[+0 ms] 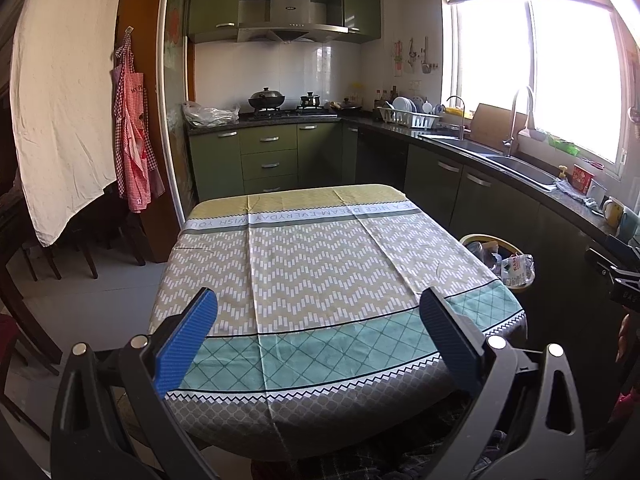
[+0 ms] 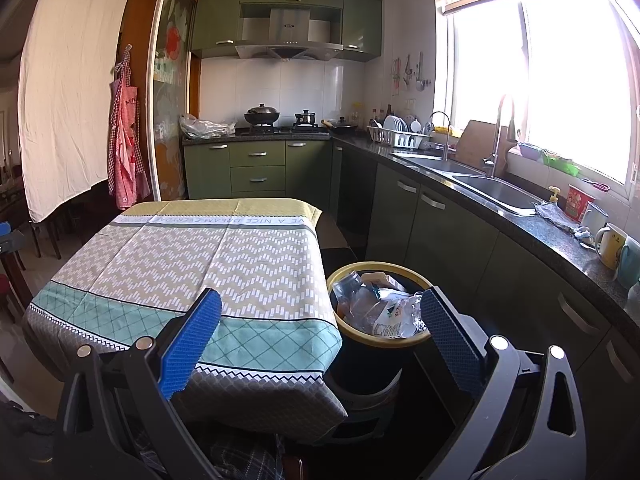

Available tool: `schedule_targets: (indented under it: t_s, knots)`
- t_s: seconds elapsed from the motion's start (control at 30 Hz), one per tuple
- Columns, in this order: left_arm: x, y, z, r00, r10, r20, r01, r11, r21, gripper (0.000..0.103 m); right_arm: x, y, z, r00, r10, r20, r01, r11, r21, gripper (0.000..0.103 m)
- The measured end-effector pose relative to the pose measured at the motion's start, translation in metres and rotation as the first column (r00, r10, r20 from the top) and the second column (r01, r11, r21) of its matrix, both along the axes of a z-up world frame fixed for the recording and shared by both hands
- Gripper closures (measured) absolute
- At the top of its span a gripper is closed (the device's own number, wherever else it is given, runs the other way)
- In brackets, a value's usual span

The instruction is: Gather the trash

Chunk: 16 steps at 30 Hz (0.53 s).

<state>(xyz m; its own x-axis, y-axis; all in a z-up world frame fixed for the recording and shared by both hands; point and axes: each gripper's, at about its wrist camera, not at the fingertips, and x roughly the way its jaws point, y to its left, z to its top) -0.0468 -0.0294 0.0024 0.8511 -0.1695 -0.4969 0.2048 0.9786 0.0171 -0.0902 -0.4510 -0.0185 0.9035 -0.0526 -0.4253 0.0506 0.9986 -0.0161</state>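
Observation:
A black bin with a yellow rim [image 2: 400,268] stands on the floor at the table's right side, filled with crushed clear plastic bottles [image 2: 384,312] and wrappers. In the left wrist view the same bin [image 1: 482,238] peeks out past the table edge, with a crumpled bottle [image 1: 518,268] on top. My left gripper [image 1: 318,302] is open above the near end of the table with nothing between its blue pads. My right gripper [image 2: 320,304] is open too, empty, over the table's right corner and just short of the bin.
The table carries a patterned cloth [image 1: 320,260] in yellow, grey and teal. Green cabinets and a dark counter with a double sink [image 2: 480,184] run along the right. Mugs [image 2: 610,242] sit on the near counter. A stove with pots [image 1: 280,104] is at the back.

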Motion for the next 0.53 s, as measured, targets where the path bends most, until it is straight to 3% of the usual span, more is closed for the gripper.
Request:
schedule_targets:
  t_s: [0.2, 0.53]
  knots:
    - [0.000, -0.002, 0.002, 0.999, 0.002, 0.034, -0.002, 1.000, 0.010, 0.007, 0.001, 0.000, -0.001, 1.000, 0.000, -0.002, 0.000, 1.000, -0.001, 0.005]
    - [0.010, 0.004, -0.001, 0.999, 0.038, -0.004, -0.038, 0.999, 0.020, 0.007, 0.004, -0.004, -0.008, 1.000, -0.013, -0.017, 0.013, 1.000, 0.003, 0.005]
